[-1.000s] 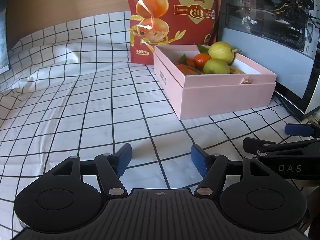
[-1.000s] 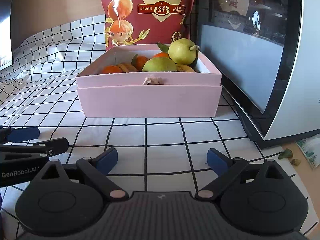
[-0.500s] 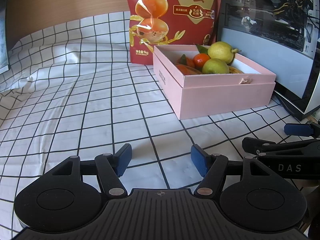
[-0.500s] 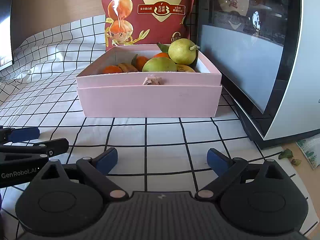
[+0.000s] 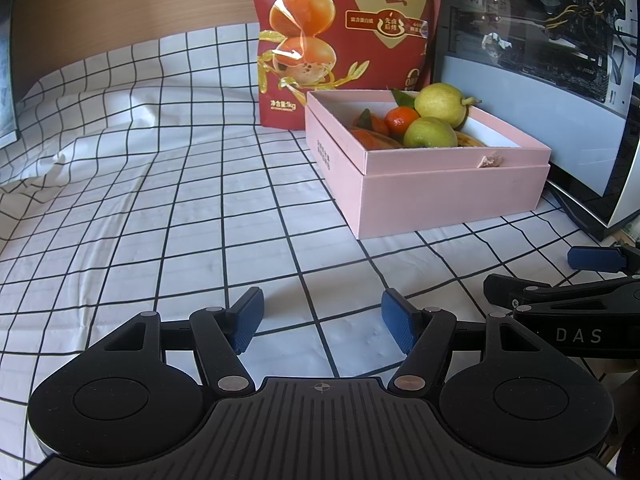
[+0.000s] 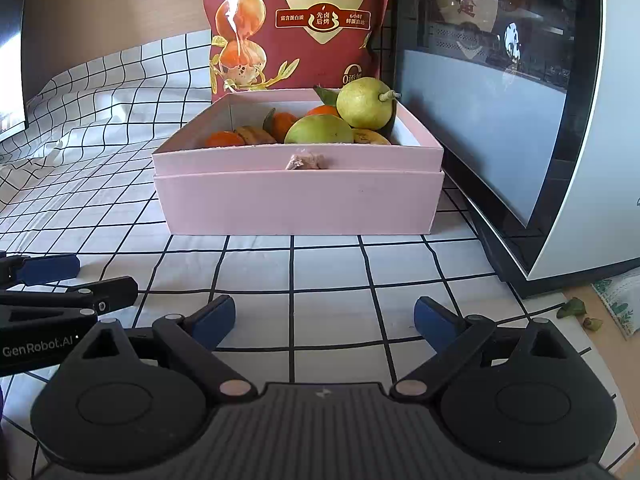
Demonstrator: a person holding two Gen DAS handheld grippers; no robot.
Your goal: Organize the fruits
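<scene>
Both claws low over the checked cloth [image 5: 168,216], nothing held. Left claw [image 5: 322,322] spread apart; right claw [image 6: 325,322] spread wider. Fruit all sits in the pink box [image 6: 298,204]: pear [image 6: 365,103] on top at the rear right, oranges to its left. Box lies dead ahead of the right claw, ahead-right of the left. Right one looks nearer.
</scene>
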